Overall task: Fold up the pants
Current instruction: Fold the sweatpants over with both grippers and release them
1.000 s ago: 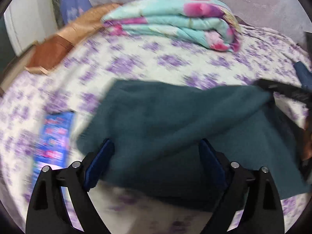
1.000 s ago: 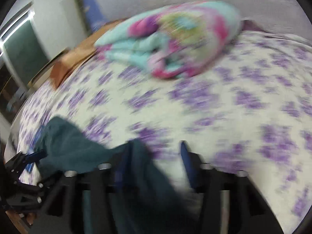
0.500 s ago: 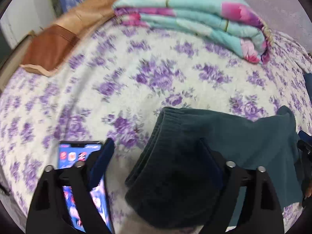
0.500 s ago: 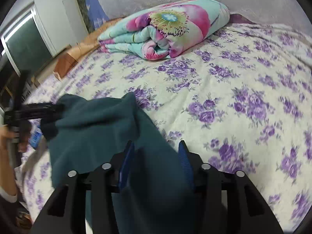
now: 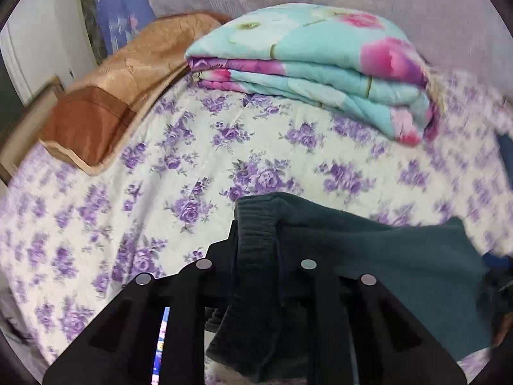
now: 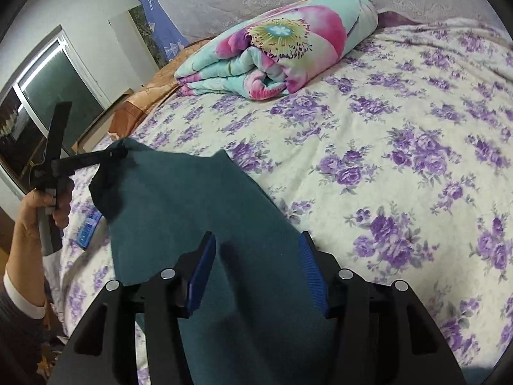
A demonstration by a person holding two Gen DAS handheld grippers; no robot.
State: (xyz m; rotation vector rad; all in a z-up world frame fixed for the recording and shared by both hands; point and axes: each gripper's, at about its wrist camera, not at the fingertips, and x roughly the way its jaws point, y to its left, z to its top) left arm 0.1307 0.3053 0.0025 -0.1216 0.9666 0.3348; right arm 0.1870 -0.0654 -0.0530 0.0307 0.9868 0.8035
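Handling: pants (image 5: 400, 256) are a soft, limp teal knit, judged light and non-slippery; they will sag wherever unsupported.
Left gripper (image 5: 256, 250): jaws clenched on a bunched ribbed hem of the pants, the cloth pinched between them and hanging below.
Right gripper (image 6: 256, 269): jaws released and spread wide, with the pants passing between and under them; no pad appears to press the cloth.
Pants position: draped from the left jaws across to beneath the right jaws, partly lifted, the rest lying on the bed (image 6: 400, 160).
Grasp point: judged best at an edge or corner, such as the ribbed hem, taking all layers together; a mid-panel pinch would likely lift one layer only.
Beside the left jaws: a phone (image 6: 88, 224) with a lit screen lies on the bed, close to the hanging cloth.
Surface: bed with a purple-flowered sheet, soft and yielding, so creases will need smoothing.
Ahead of both jaws: open sheet, then a folded floral quilt (image 5: 320, 73), well apart from the pants.
Far left: a brown pillow (image 5: 105, 106), a window (image 6: 48, 96), white walls.
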